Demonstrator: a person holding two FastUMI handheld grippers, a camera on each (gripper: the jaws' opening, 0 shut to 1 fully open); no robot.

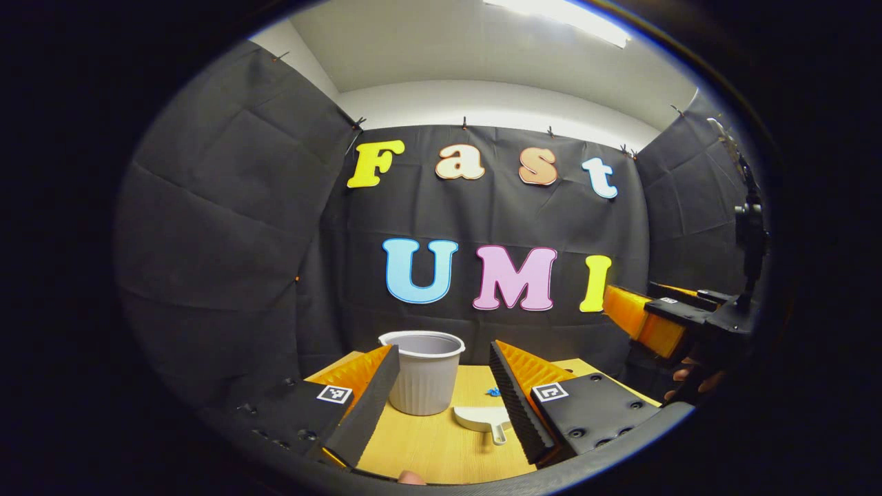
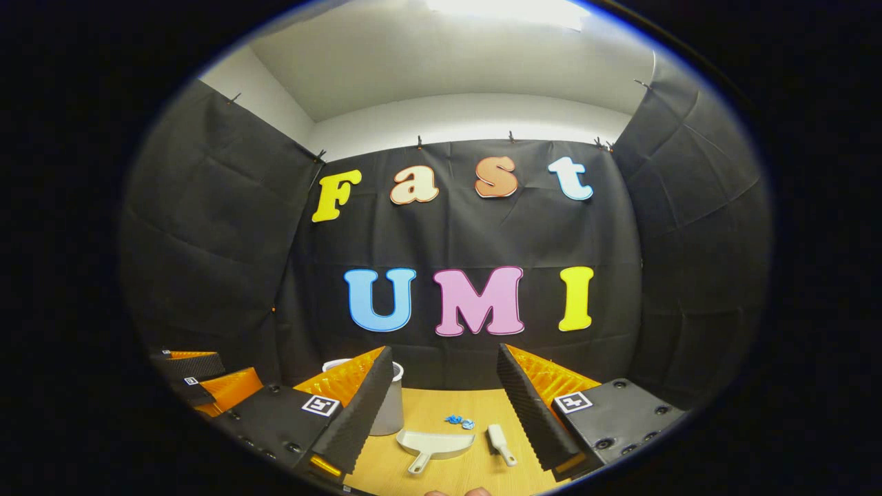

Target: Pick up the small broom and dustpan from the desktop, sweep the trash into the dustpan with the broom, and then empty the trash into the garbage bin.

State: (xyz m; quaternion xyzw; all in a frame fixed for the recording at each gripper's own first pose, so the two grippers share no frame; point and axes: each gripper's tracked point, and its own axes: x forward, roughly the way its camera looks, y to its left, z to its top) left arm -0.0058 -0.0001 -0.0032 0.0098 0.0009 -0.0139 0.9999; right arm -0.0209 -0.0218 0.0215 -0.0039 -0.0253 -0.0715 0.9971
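A small white dustpan lies on the wooden desktop, handle toward me. A small white broom rests just right of it in the right gripper view. Blue scraps of trash sit behind the dustpan. A grey ribbed garbage bin stands at the back left. My left gripper hovers open above the desk, the dustpan between its fingers' lines but farther off. My right gripper is open too, above the dustpan and broom. The other gripper appears at each view's side.
Black cloth walls close the booth behind and on both sides. A hand holds the right gripper at the right of the left gripper view. A dark stand rises at the far right. Bare wood lies in front of the dustpan.
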